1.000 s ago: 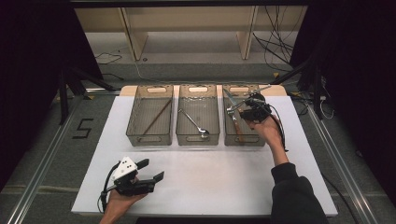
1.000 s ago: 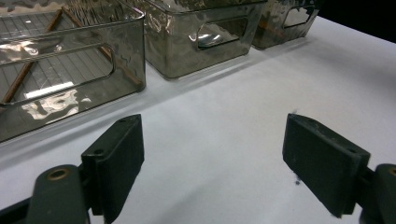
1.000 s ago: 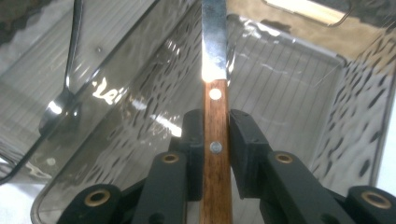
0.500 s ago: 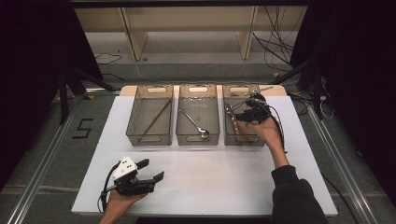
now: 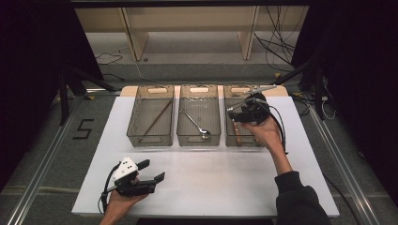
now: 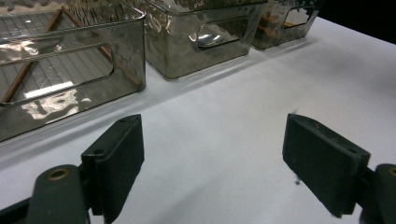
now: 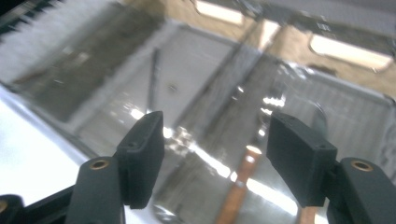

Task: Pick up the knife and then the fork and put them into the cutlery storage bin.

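Three smoky clear bins stand in a row on the white table (image 5: 211, 187). The left bin (image 5: 150, 139) holds a brown chopstick (image 5: 157, 118). A metal spoon (image 5: 193, 123) lies in the middle bin (image 5: 198, 139). A brown-handled utensil (image 5: 237, 133) rests in the right bin (image 5: 244, 142). My right gripper (image 5: 233, 115) hovers over that bin; its jaws have just been opening and nothing is between them. Below the right gripper (image 7: 215, 149) the brown handle (image 7: 238, 186) shows, blurred. My left gripper (image 5: 155, 169) rests open near the table's front left, with bare table between the jaws of the left gripper (image 6: 212, 158).
Cables trail from both grippers. In the left gripper view the left bin (image 6: 70, 60), middle bin (image 6: 201, 51) and right bin (image 6: 280, 28) stand just ahead. Wooden shelving (image 5: 187, 28) and black stand legs sit beyond the table.
The right gripper's jaws have opened wide over the right bin and the hand has lifted slightly. The left hand and gripper have not moved.
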{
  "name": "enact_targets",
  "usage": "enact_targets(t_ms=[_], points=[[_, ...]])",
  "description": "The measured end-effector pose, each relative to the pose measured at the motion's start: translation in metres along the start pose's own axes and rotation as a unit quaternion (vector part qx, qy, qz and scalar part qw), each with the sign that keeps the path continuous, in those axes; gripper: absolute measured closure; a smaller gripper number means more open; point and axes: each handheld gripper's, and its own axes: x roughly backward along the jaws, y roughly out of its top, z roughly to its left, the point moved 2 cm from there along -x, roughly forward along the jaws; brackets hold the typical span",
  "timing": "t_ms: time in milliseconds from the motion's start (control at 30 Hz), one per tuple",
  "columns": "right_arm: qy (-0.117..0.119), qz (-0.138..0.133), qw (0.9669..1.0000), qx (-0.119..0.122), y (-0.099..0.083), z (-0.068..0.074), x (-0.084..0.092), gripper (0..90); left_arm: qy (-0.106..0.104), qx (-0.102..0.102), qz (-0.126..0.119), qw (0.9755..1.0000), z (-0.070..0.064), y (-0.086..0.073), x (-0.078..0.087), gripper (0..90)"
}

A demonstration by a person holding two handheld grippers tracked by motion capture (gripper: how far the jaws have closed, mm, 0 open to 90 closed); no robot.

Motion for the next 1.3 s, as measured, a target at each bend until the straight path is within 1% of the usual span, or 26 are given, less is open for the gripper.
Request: enact_targets(t_ms=[67,133,200,267,333,433,567,633,733,800,867,933,1233,1300], points=[[0.014,-0.014,0.9998,0.006,-0.001,0.009,0.006,35.2,0.000,0.000,0.000,1.0000,0.000,0.000,0.000,20.4],[0.022,-0.030,0.9992,0.012,-0.003,0.019,0.012,34.6,-0.001,0.000,0.000,1.0000,0.000,0.000,0.000,20.4],[0.039,-0.045,0.9981,0.014,-0.007,0.028,0.017,33.8,0.000,0.000,0.000,1.0000,0.000,0.000,0.000,20.4],[0.046,-0.061,0.9969,0.022,-0.012,0.037,0.021,33.1,0.000,0.002,0.001,1.0000,0.000,0.000,0.000,20.4],[0.060,-0.071,0.9953,0.028,-0.019,0.046,0.025,32.5,0.000,0.002,0.001,1.0000,0.001,0.000,0.000,20.4],[0.073,-0.084,0.9931,0.038,-0.031,0.059,0.029,31.0,0.001,0.004,0.001,1.0000,0.001,0.000,0.000,20.4],[0.094,-0.097,0.9897,0.048,-0.045,0.071,0.035,30.4,0.002,0.004,0.002,1.0000,0.002,0.000,-0.001,20.3],[0.103,-0.100,0.9884,0.049,-0.051,0.075,0.037,30.3,0.003,0.005,0.002,1.0000,0.002,0.000,0.000,20.3],[0.111,-0.103,0.9870,0.052,-0.061,0.078,0.039,30.0,0.003,0.006,0.001,1.0000,0.002,0.000,0.000,20.3],[0.113,-0.101,0.9870,0.054,-0.064,0.080,0.040,30.0,0.003,0.005,0.002,1.0000,0.002,0.000,0.000,20.3],[0.114,-0.107,0.9864,0.052,-0.066,0.081,0.040,30.0,0.004,0.006,0.001,1.0000,0.002,0.000,0.001,20.3],[0.116,-0.106,0.9862,0.053,-0.068,0.081,0.040,29.8,0.005,0.006,0.001,1.0000,0.002,-0.001,0.001,20.4],[0.113,-0.128,0.9839,0.053,-0.080,0.081,0.042,29.0,0.002,0.004,0.000,1.0000,0.001,0.000,0.001,20.3],[0.115,-0.128,0.9837,0.053,-0.084,0.081,0.042,28.9,0.002,0.001,0.003,1.0000,0.000,0.000,0.001,20.3]])
